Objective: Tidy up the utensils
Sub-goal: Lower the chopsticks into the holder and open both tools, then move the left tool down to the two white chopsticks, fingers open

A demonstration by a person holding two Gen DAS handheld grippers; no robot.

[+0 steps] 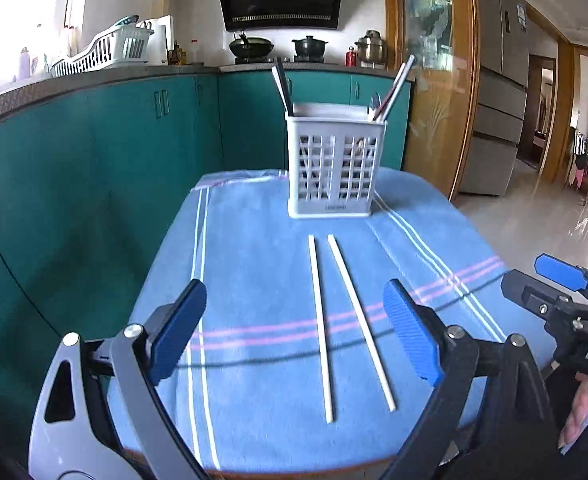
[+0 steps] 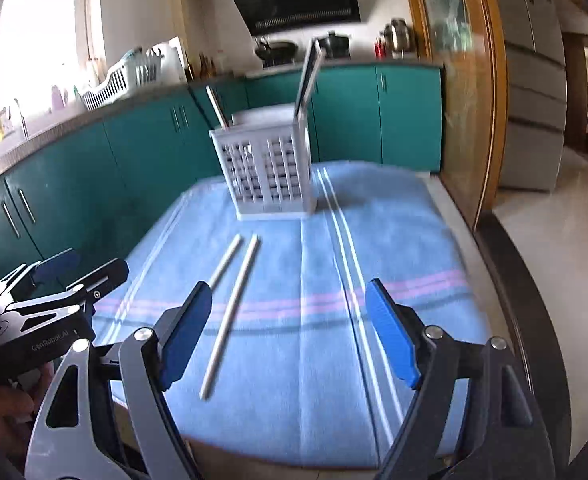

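Two white chopsticks lie side by side on a blue striped cloth, one to the left and one to the right. Behind them stands a white slotted utensil holder with several utensils leaning out of it. My left gripper hovers open over the near ends of the chopsticks, touching nothing. In the right wrist view my right gripper is open and empty above the cloth, with the chopsticks to its left and the holder beyond. Each gripper shows in the other's view: the right and the left.
The cloth covers a small table whose near edge shows below. Teal cabinets run along the left and back, with a dish rack and pots on the counter. A glass door and tiled floor lie to the right.
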